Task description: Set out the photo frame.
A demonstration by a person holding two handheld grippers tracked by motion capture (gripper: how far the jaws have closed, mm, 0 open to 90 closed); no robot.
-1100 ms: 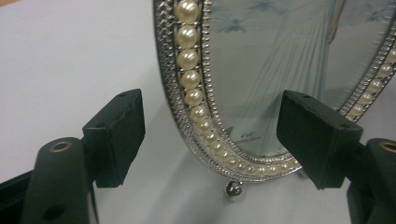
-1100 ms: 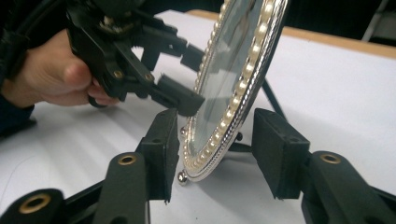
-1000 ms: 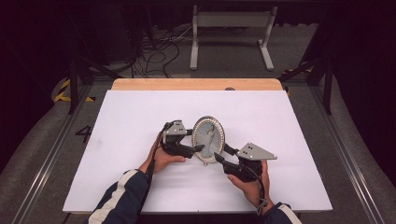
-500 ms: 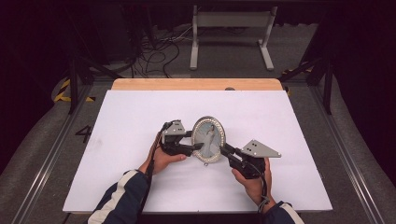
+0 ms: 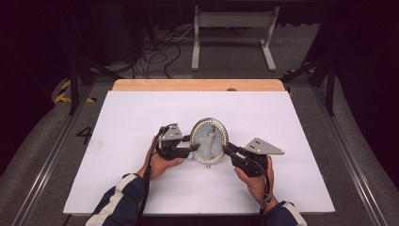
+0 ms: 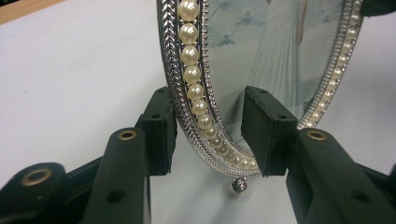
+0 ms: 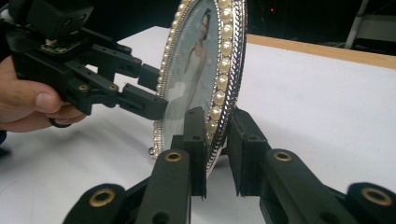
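Note:
An oval picture frame (image 5: 209,140) edged with pearls stands upright on the white table (image 5: 141,117). My left gripper (image 5: 194,146) straddles its left rim. In the left gripper view the pearl rim (image 6: 196,88) runs between the jaws of my left gripper (image 6: 212,133). One pad is against the back and the other is a little off the glass, and these jaws have just been closing. My right gripper (image 5: 227,148) holds the right rim. In the right gripper view my right gripper (image 7: 217,144) has closed within the last second, and its pads press both faces of the frame (image 7: 219,70).
A wooden strip (image 5: 197,84) borders the table's far edge. Beyond it on the floor stand a grey metal stand (image 5: 233,28) and loose cables (image 5: 155,52). Metal rails run along both sides of the table.
Both pairs of jaws have narrowed around the frame's rim, the right ones onto it. The frame and both hands stay about where they were.

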